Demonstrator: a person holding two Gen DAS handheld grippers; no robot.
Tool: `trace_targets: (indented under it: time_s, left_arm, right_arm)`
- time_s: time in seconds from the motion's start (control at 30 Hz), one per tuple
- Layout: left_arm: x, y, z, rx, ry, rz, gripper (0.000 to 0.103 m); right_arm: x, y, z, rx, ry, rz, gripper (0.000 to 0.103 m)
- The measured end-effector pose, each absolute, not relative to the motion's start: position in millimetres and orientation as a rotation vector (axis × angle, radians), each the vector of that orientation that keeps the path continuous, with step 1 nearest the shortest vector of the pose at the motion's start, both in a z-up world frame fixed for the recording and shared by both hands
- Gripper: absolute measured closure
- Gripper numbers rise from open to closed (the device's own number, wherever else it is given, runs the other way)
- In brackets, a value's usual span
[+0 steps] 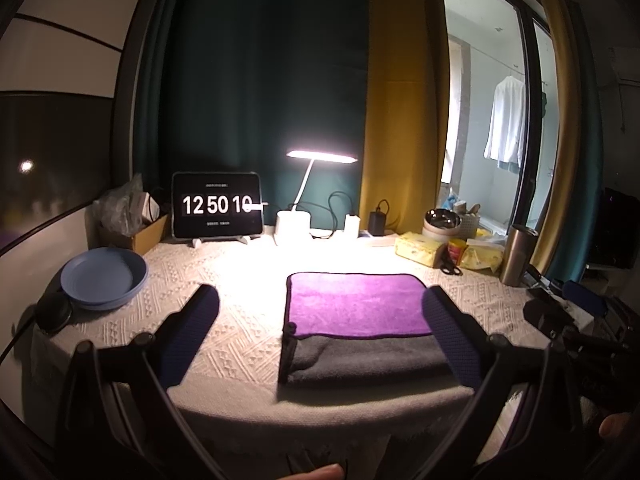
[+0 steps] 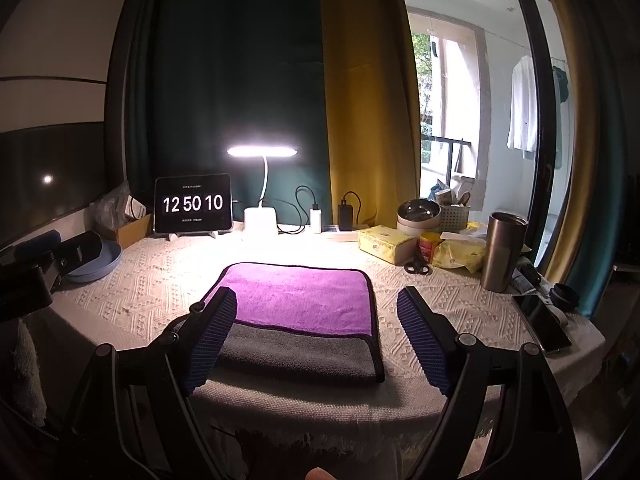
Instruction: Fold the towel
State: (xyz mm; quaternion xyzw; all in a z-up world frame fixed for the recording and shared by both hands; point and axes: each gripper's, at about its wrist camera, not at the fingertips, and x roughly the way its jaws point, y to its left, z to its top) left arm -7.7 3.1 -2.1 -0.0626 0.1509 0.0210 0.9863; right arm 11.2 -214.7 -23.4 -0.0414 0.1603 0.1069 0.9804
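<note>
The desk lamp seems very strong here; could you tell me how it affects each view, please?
Left wrist view: the lamp blows out to white, glare washes the cloth before the towel, edges stay dark. Right wrist view: same blown-out lamp, with bright daylight through the window.

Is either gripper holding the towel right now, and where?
Neither. The left gripper and right gripper are both open, with the towel lying free on the table.
</note>
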Motion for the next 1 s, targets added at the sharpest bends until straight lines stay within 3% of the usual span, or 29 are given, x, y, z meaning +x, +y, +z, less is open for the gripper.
trace_targets:
  time_s: [1.0]
  left_arm:
    - [0.1,0.0,-8.5,-0.087,0.247,0.034,0.001]
  right_arm:
    - [27.3,-212.4,-25.4,-0.101,0.299,0.208,0.018]
